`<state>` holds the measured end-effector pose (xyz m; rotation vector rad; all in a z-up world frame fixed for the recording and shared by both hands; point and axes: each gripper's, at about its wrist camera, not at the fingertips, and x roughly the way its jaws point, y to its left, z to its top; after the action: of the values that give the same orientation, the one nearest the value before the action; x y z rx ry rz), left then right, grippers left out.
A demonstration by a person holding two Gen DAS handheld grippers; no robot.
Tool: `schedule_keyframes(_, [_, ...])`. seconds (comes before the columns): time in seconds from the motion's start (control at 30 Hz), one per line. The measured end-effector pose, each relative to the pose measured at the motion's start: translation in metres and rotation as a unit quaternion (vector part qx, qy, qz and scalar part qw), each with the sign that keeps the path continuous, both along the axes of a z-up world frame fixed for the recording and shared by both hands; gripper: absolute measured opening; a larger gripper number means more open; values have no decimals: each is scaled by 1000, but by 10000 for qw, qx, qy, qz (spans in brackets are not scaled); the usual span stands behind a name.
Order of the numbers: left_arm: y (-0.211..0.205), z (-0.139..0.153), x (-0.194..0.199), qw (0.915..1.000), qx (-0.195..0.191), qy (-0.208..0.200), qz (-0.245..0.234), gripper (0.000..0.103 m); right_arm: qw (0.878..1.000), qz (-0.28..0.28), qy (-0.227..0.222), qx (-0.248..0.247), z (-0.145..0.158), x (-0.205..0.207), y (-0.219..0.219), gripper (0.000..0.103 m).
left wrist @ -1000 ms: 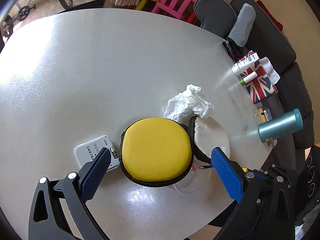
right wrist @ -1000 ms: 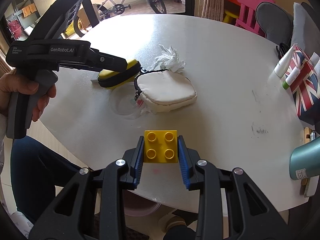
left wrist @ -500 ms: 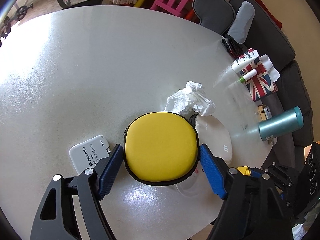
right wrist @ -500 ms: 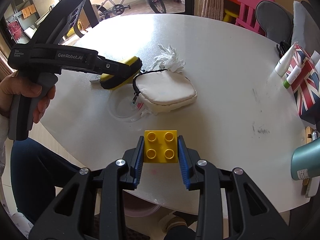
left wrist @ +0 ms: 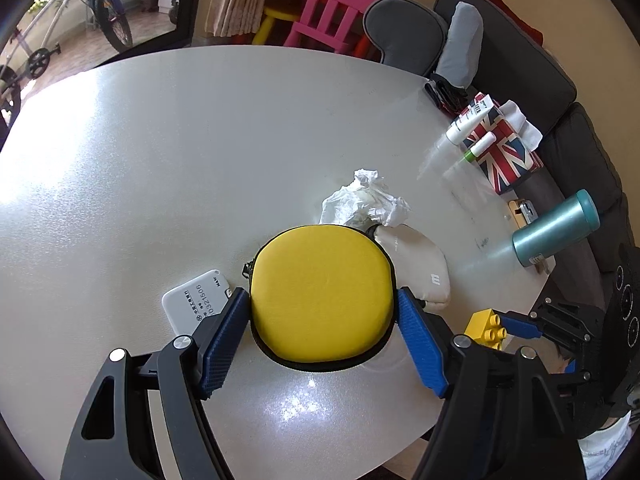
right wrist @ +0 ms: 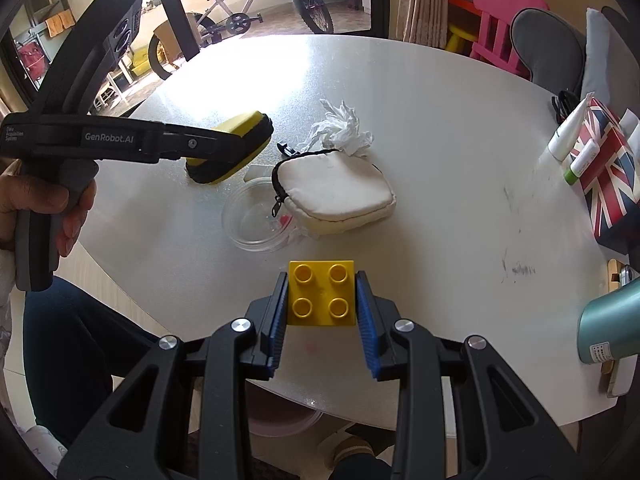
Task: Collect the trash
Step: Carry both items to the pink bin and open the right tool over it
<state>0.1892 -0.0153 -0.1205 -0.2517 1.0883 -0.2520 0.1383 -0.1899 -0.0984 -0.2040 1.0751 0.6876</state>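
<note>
My left gripper [left wrist: 320, 293] has a round yellow zip case [left wrist: 320, 298] between its blue pads, which press its sides while the jaws are still closing. In the right wrist view the case [right wrist: 244, 122] hangs tilted just above the table [right wrist: 440, 140]. My right gripper [right wrist: 322, 278] is shut on a yellow four-stud brick [right wrist: 322, 300] near the front edge. A crumpled white tissue [left wrist: 366, 200] lies beyond the case, touching a white zip pouch [right wrist: 336, 192]. A clear plastic dish [right wrist: 256, 216] sits beside the pouch.
A white labelled card [left wrist: 192, 304] lies left of the case. A Union Jack box [right wrist: 604, 176] with tubes and a teal flask [right wrist: 608, 328] stand along the right edge. A person's hand [right wrist: 52, 208] grips the left handle. A pink bin [right wrist: 280, 420] sits below the table edge.
My left gripper went from wide open around the yellow case to gripping its sides, then raised it a little off the table. The right gripper and its brick have stayed still.
</note>
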Motion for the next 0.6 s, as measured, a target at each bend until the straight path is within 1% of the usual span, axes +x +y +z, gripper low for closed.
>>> schedule_keyframes(0.17, [-2,18,-27,9992,278,-254,-157,72,9999,53,-96,50,10,-7,-1,32])
schedule_keyframes(0.37, [-9,36,-65,9961,625,-539,-320,72,9995,154,-251,118,27,-23,-1,32])
schedule_keyframes(0.6, [-16,51,-109,9934,748,-778,-384,72,9986,334,-354,193,43,-49,-1,32])
